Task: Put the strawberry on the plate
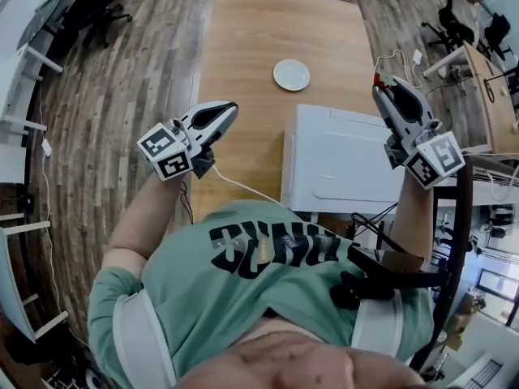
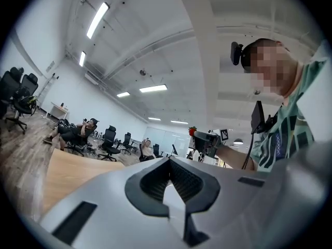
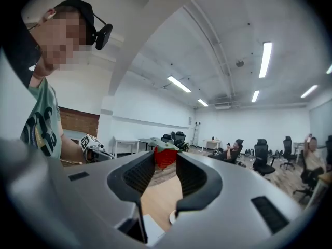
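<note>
A small red strawberry (image 1: 378,79) with a green top is pinched at the tips of my right gripper (image 1: 379,85), which is raised at the right above the white box. In the right gripper view the strawberry (image 3: 165,155) sits between the two dark pads, and the gripper (image 3: 166,158) is shut on it. The white round plate (image 1: 291,74) lies empty on the wooden table (image 1: 243,39), ahead and to the left of that gripper. My left gripper (image 1: 233,107) hovers over the table's left part, its jaws shut on nothing (image 2: 168,161).
A white box-like appliance (image 1: 345,164) stands at the table's near right, under my right gripper. A white cable (image 1: 243,186) runs across the table to it. Office chairs (image 1: 458,27) and desks (image 1: 486,71) stand around on the wood floor.
</note>
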`<control>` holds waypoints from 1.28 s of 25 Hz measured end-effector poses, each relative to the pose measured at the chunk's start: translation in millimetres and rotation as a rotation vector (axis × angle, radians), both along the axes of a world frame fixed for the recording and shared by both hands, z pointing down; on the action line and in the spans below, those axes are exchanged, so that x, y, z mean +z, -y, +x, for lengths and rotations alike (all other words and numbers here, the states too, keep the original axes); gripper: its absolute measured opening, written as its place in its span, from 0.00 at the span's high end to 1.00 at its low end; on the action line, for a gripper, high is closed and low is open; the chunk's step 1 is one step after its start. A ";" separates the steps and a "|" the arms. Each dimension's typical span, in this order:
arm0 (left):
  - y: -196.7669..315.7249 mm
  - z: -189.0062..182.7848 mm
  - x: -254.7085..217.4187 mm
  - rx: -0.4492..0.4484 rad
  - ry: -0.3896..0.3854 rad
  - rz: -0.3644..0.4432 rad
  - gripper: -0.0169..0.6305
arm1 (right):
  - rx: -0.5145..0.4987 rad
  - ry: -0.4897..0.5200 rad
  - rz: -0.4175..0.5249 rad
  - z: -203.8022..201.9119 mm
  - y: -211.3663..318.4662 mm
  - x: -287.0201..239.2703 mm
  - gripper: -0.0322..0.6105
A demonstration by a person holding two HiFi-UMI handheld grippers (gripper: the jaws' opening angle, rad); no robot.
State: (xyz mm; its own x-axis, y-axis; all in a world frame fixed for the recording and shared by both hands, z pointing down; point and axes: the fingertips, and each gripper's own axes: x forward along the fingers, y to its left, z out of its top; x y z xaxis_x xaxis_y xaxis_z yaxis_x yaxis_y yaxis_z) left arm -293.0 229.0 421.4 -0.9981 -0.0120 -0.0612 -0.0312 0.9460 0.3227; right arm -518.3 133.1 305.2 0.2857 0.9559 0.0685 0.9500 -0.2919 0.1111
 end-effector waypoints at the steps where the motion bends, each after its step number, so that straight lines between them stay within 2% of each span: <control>1: -2.1 -0.8 -6.2 0.001 0.020 -0.010 0.97 | 0.018 0.031 -0.012 -5.6 2.4 -17.4 0.74; 4: -4.8 8.9 -17.6 -0.002 0.036 -0.035 0.97 | 0.053 0.090 -0.032 -11.7 9.0 -56.8 0.74; 10: -19.9 20.3 -39.0 -0.049 0.081 -0.075 0.97 | 0.044 0.186 -0.030 -21.0 -5.5 -122.2 0.74; 17: -35.4 21.6 -47.3 -0.113 0.020 -0.158 0.97 | -0.021 0.193 -0.035 -24.3 -54.3 -141.2 0.74; 22: -53.7 -4.0 -46.5 -0.145 -0.051 -0.192 0.97 | -0.029 0.177 0.084 -39.1 -106.9 -95.4 0.74; 26: -67.5 -28.4 -27.3 -0.140 -0.103 -0.171 0.97 | -0.050 0.191 0.187 -45.2 -144.6 -36.3 0.74; 32: -91.6 -71.1 16.7 -0.113 -0.175 -0.108 0.97 | -0.069 0.141 0.340 -65.0 -201.7 64.9 0.74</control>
